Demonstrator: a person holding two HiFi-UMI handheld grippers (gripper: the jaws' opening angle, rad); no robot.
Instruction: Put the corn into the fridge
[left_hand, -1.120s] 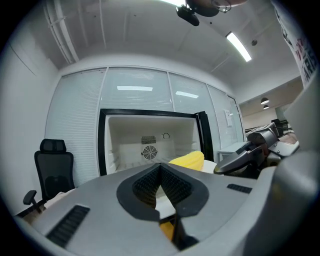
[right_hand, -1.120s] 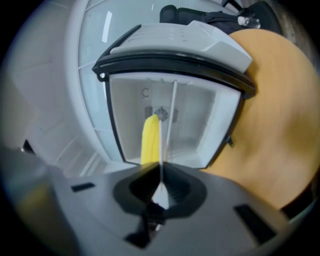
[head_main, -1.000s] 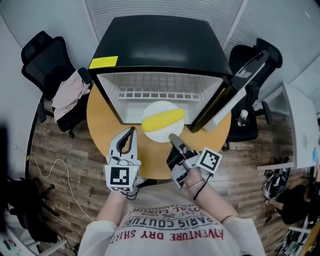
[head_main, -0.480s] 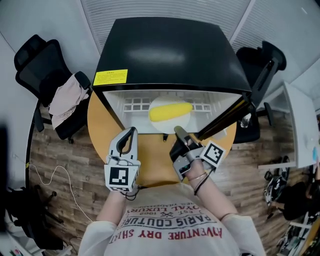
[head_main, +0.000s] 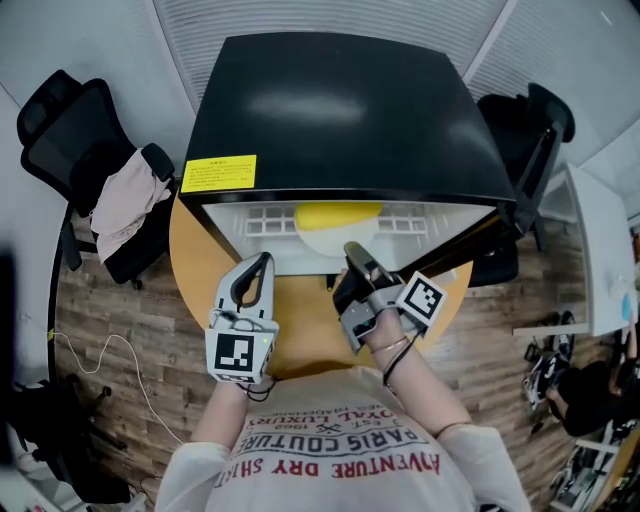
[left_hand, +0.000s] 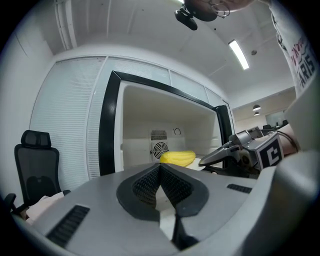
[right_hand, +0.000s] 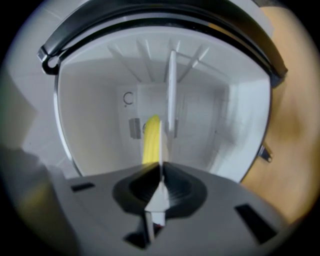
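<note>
**Desk:** What writing can you read in this shot?

**Operator:** I can read the person's white shirt (head_main: 340, 455), upside down to the head camera: "ADVENTURE DRY SHIRT" and, below it, "PARIS COUTURE". A yellow label (head_main: 218, 172) sits on top of the black fridge (head_main: 340, 110), at its front left corner. Its print is too small for me to read. Each gripper carries a marker cube (head_main: 241, 355) with a black-and-white square pattern.

**Desk:** And the hands?

**Operator:** Both reach forward, roughly level, over the near edge of the round wooden table (head_main: 300, 325). My right gripper (head_main: 352, 257) is at the fridge's open mouth, jaws clamped on the near rim of a white plate (head_main: 318, 238). Its own camera sees that plate edge-on. The left gripper (head_main: 262, 263) hangs over the table's near left part, short of the fridge. Its jaws are pressed together with nothing between them.

**Desk:** Where is the corn?

**Operator:** The corn (head_main: 338, 213) lies across the plate, just behind the fridge's front edge, within the white interior. The door (head_main: 470, 240) stands open at the right.
</note>
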